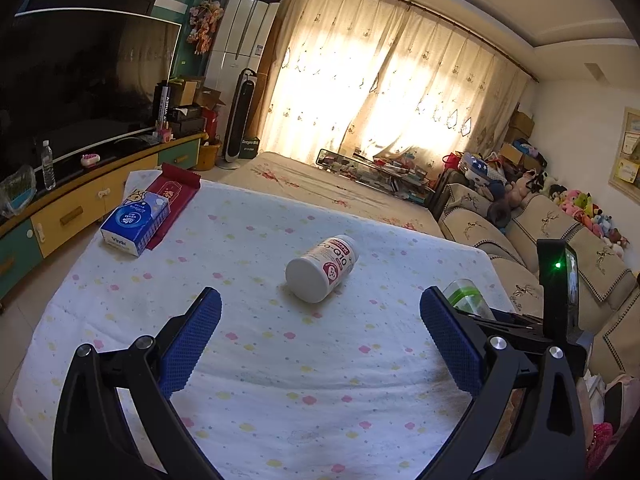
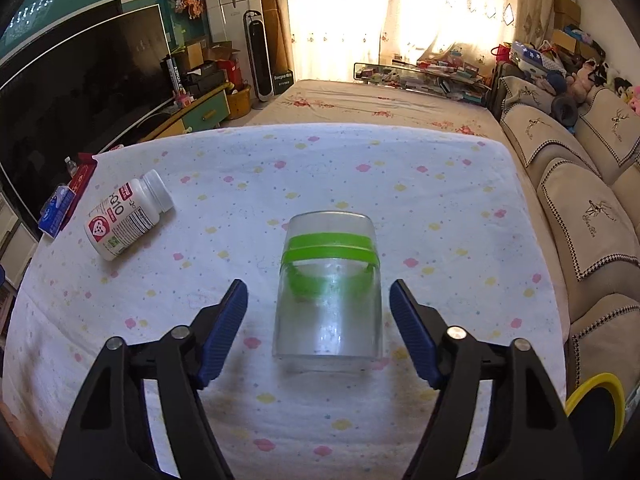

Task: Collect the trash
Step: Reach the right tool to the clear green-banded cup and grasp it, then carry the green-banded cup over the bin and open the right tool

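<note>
A white pill bottle [image 1: 322, 268] with a pink label lies on its side on the flowered tablecloth [image 1: 260, 360]. My left gripper [image 1: 320, 324] is open just short of it, and nothing is between its blue pads. The bottle also shows in the right wrist view [image 2: 126, 220], at the left. A clear jar with a green band [image 2: 330, 292] stands in front of my right gripper [image 2: 318, 308], which is open with a pad on either side of the jar, not touching it. The jar's top [image 1: 466, 298] shows behind the left gripper's right finger.
A blue tissue pack [image 1: 134, 224] and a red box [image 1: 176, 196] lie at the table's far left corner. A TV cabinet [image 1: 80, 208] runs along the left, a sofa [image 2: 580, 184] along the right. A yellow-rimmed bin [image 2: 596, 404] sits low at the right.
</note>
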`<state>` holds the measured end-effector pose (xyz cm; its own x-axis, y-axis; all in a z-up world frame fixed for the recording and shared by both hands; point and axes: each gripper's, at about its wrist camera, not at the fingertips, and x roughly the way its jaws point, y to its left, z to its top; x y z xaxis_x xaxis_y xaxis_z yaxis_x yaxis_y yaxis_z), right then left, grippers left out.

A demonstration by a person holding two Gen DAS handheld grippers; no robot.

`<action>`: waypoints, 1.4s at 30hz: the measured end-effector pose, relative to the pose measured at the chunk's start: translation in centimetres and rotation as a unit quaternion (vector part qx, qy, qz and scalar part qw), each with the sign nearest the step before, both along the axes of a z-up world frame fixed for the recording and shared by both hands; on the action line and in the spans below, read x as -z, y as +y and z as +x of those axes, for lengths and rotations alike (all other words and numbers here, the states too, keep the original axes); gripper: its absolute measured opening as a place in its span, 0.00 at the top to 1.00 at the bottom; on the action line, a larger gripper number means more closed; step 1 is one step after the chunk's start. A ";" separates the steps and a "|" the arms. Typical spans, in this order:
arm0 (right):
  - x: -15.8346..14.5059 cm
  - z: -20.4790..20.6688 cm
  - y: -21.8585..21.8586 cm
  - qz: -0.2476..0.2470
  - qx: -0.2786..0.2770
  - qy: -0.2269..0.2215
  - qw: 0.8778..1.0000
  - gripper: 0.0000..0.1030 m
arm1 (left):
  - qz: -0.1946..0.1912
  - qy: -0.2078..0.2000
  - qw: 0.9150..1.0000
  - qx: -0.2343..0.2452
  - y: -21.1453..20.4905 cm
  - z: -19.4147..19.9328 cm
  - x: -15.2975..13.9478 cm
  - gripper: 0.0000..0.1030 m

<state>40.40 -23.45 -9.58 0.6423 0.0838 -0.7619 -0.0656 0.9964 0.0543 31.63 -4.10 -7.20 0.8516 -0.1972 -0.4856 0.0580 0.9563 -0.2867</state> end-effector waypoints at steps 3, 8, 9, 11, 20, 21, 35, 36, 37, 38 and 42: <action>0.6 0.3 -0.5 0.009 0.007 0.012 1.000 0.54 | 0.001 0.003 1.000 0.001 -0.1 0.1 0.1 0.05; 0.5 0.2 -1.7 0.039 0.014 0.016 0.999 0.54 | 0.003 0.005 1.000 0.004 -0.3 0.2 0.3 0.05; 0.5 0.1 -1.8 0.044 0.013 0.018 0.999 0.54 | 0.004 0.005 1.000 0.005 -0.3 0.2 0.3 0.05; 0.3 -0.1 -2.0 0.065 0.008 0.025 0.998 0.54 | 0.006 0.004 1.000 0.006 -0.5 0.2 0.3 0.05; -5.3 -5.7 -2.7 0.117 -0.020 -0.033 0.992 0.54 | 0.013 0.010 1.000 0.011 -1.0 0.4 0.6 0.05; -5.9 -6.7 -2.9 0.119 -0.021 -0.044 0.992 0.54 | 0.014 0.010 1.000 0.011 -1.0 0.4 0.6 0.05; -6.8 -19.2 -15.5 0.095 0.118 -0.109 0.982 0.54 | 0.032 0.002 0.999 0.014 -1.6 0.0 0.8 0.05; -6.3 -19.7 -16.6 0.090 0.131 -0.103 0.982 0.54 | 0.033 0.001 0.999 0.015 -1.6 0.0 0.8 0.05; -5.7 -20.1 -17.6 0.085 0.144 -0.097 0.981 0.54 | 0.034 0.001 0.999 0.015 -1.7 0.0 0.8 0.05; -5.1 -20.6 -18.7 0.082 0.156 -0.090 0.980 0.54 | 0.035 0.000 0.999 0.015 -1.7 0.0 0.8 0.05; -2.9 -22.1 -21.9 0.073 0.196 -0.070 0.975 0.54 | 0.041 0.003 0.999 0.016 -1.9 0.0 0.9 0.05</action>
<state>18.31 -45.40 -6.68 0.7437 -0.0884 -0.6627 0.3026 0.9284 0.2158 31.65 -6.02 -8.10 0.8430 -0.1836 -0.5057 0.0871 0.9742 -0.2084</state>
